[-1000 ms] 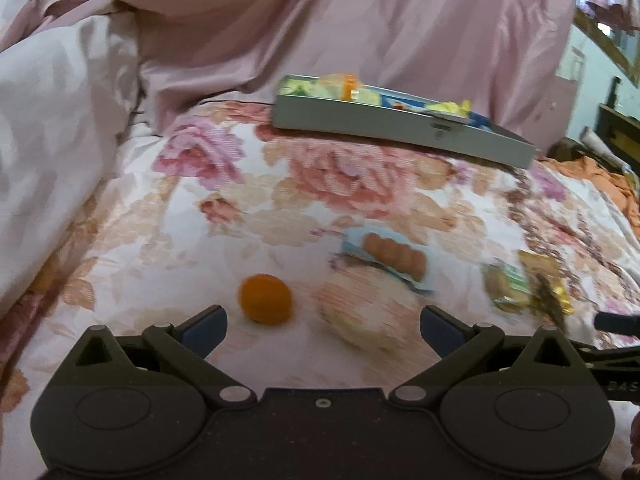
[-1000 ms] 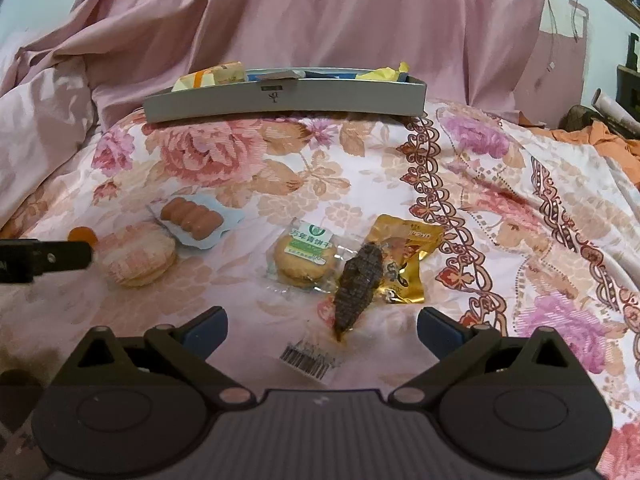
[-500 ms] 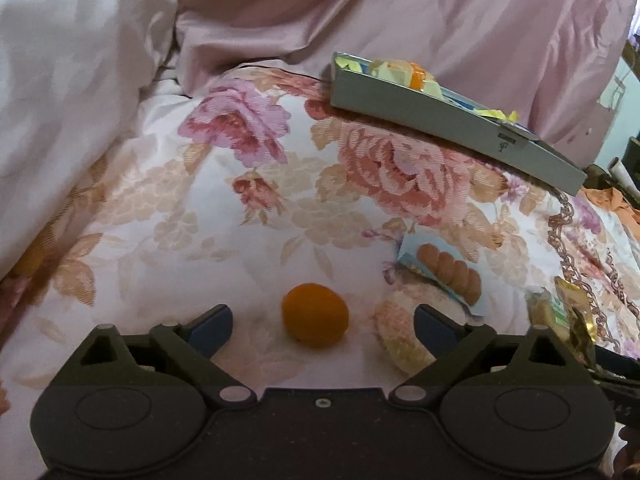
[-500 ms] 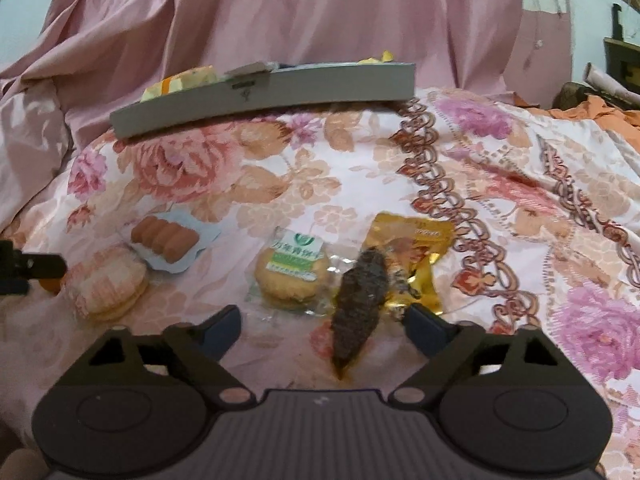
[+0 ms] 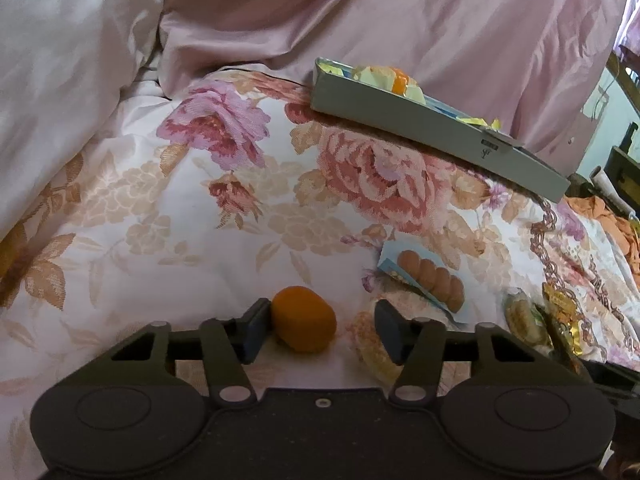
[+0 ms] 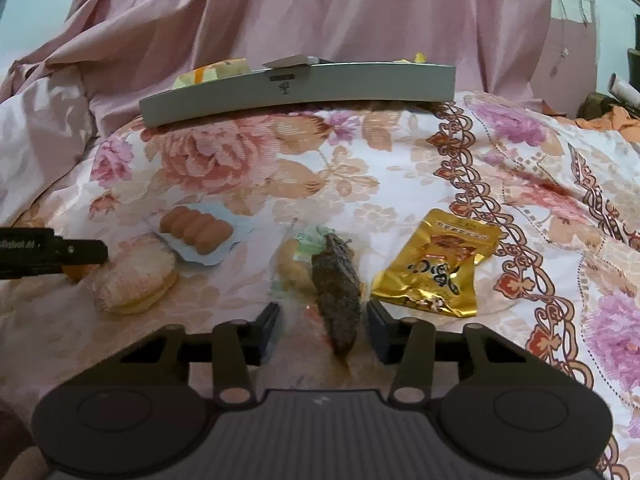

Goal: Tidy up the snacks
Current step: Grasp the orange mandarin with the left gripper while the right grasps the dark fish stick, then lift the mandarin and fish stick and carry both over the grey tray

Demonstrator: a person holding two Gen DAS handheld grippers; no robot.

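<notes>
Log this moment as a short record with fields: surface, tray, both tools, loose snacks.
surface: floral bedspread
tray: grey tray at the far side, snacks already inside
left tool: closing around orange snack; left pad touching, right pad apart
right tool: closing around dark brown snack; gap at left pad
loose snacks: gold packet, round cake, sausage-roll pack, green-label biscuit

— What sort of place am I working in?
— A home bedroom; my tongs reach over a floral bedspread (image 6: 328, 168), rumpled pink bedding (image 5: 400, 12) heaped behind it.
— What else says so?
— A grey tray (image 6: 304, 84) of snacks resting on the bed; orange cloth (image 5: 618, 224) piled at the far right, beside dark furniture (image 5: 624, 164).
</notes>
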